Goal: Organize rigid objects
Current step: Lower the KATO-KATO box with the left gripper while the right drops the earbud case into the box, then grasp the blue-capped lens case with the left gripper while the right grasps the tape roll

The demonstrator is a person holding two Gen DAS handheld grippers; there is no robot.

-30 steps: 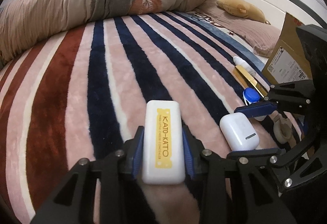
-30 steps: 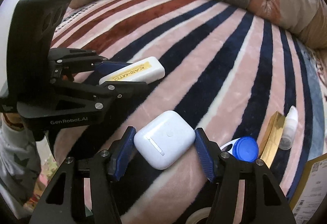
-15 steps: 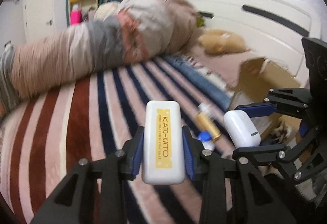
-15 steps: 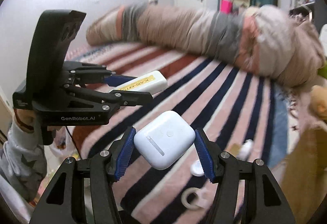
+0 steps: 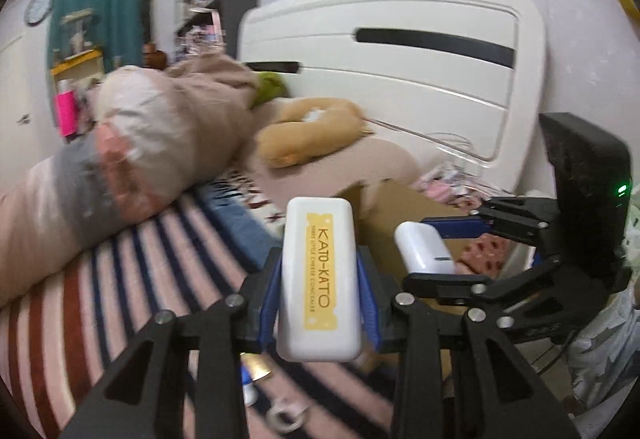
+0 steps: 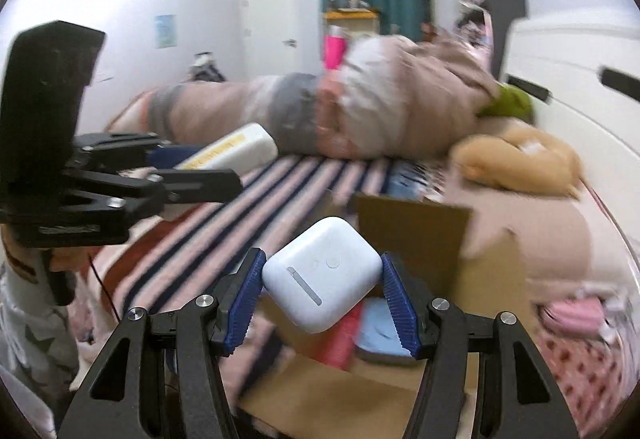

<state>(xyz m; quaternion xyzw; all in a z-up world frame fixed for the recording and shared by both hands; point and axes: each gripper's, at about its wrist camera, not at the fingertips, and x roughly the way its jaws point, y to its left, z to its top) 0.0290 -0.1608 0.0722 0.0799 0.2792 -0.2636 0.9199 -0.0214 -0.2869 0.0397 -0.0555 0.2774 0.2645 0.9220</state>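
Note:
My left gripper [image 5: 318, 303] is shut on a white KATO-KATO concealer case [image 5: 318, 281] with a yellow label, held in the air above the striped blanket [image 5: 120, 279]. My right gripper [image 6: 322, 291] is shut on a white earbud case [image 6: 320, 285], tilted cornerwise between the blue pads. It hangs over an open cardboard box [image 6: 412, 231]. In the left wrist view the right gripper [image 5: 460, 251] sits to the right, holding the earbud case [image 5: 424, 249]. The right wrist view shows the left gripper [image 6: 192, 167] at left, with the concealer case [image 6: 232, 151].
Inside the box lie a red tube [image 6: 344, 339] and a light blue round thing [image 6: 380, 331]. Small items lie on the blanket under my left gripper, among them a tape ring [image 5: 284, 415]. A rolled duvet [image 5: 152, 143], a tan plush toy [image 5: 316, 135] and the white headboard [image 5: 400, 59] lie beyond.
Both grippers rose off the blanket with their cases and swung right toward the cardboard box and headboard. Grips unchanged.

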